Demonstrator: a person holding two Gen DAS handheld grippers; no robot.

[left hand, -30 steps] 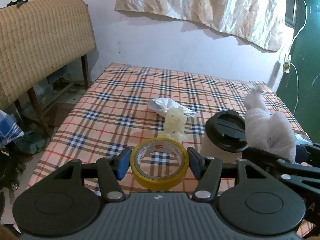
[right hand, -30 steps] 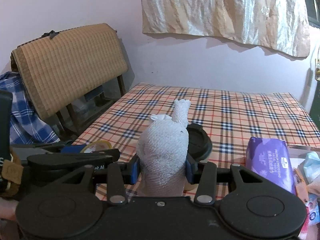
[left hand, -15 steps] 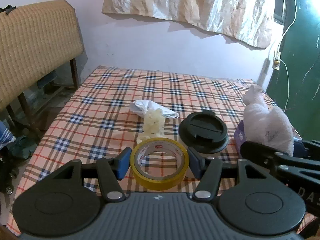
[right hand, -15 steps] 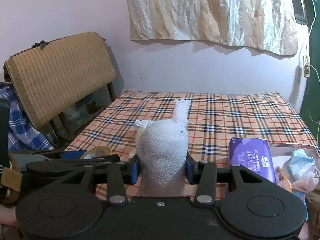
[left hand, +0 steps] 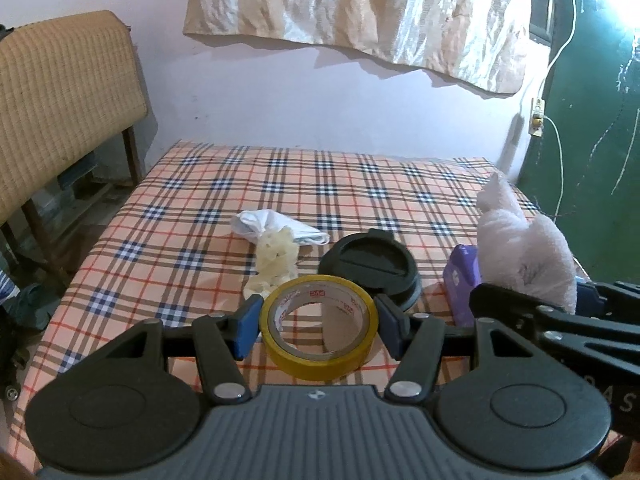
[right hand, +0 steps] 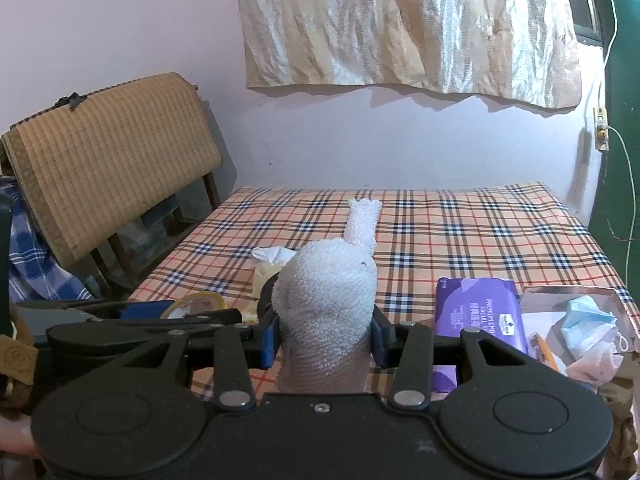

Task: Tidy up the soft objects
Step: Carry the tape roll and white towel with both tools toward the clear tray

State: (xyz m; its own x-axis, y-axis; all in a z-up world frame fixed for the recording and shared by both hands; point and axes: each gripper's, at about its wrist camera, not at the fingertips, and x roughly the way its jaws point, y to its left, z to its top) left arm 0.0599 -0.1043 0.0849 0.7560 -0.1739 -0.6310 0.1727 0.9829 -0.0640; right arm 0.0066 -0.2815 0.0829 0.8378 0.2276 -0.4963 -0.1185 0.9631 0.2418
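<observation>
My left gripper (left hand: 318, 326) is shut on a yellow tape roll (left hand: 319, 336) and holds it above the near edge of the plaid-covered table (left hand: 360, 184). My right gripper (right hand: 325, 336) is shut on a white towelling cloth (right hand: 332, 300) that stands up between its pads; the cloth also shows at the right of the left wrist view (left hand: 524, 256). A white folded cloth (left hand: 276, 228) and a pale yellow soft lump (left hand: 274, 260) lie mid-table.
A black round lid (left hand: 370, 266) lies right of the lump. A purple tissue pack (right hand: 478, 320) lies near the right edge, beside a clear box (right hand: 576, 320) holding a blue face mask. A woven-backed chair (right hand: 108, 176) stands left of the table.
Both grippers have drawn back and up from the table, each holding its object. The lid, lump and white cloth now look farther away.
</observation>
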